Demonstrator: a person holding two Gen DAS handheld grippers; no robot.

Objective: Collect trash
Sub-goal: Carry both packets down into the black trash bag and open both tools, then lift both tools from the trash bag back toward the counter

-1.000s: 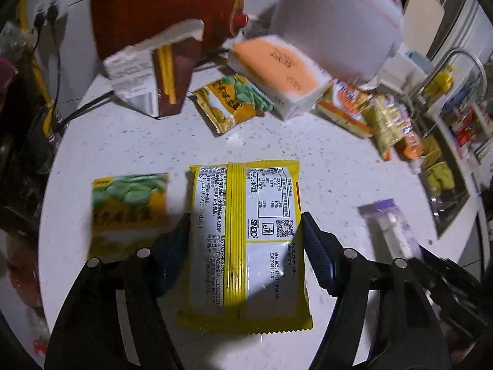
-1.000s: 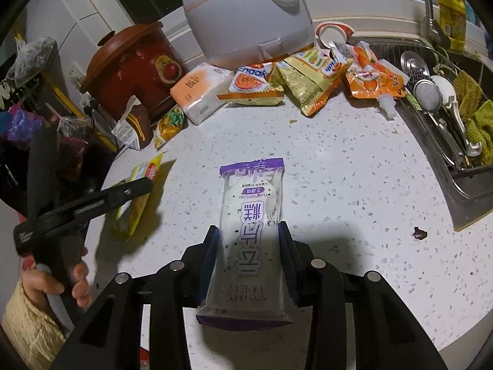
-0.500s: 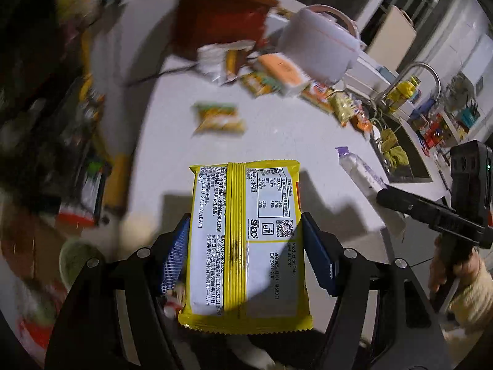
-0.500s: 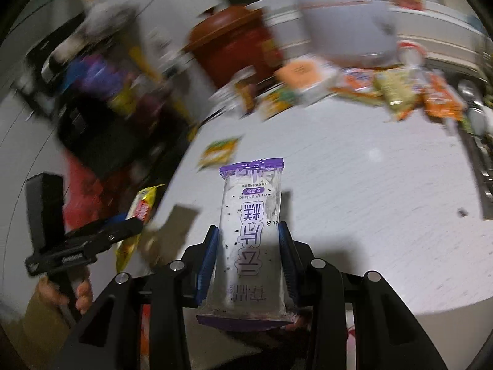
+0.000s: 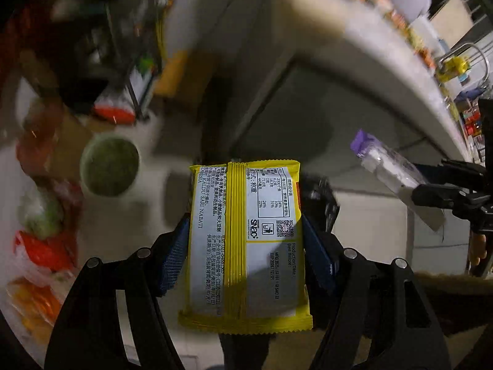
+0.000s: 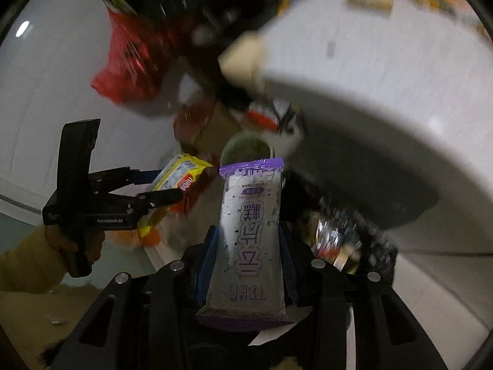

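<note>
We look down past the rounded edge of a pale speckled stone countertop (image 5: pixel 354 27), blurred wrappers (image 5: pixel 397 15) strewn along its far side. Below, on the light floor (image 5: pixel 379 215), stands a round green-lined bin (image 5: pixel 109 166).

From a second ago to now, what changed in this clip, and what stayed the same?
Both hand-held grippers swung off the countertop and now point down beside it, toward the floor and a dark basket. Nothing was picked up or released. The left hand-held gripper still clamps the yellow packet; the right hand-held gripper still clamps the purple-ended wrapper.
</note>
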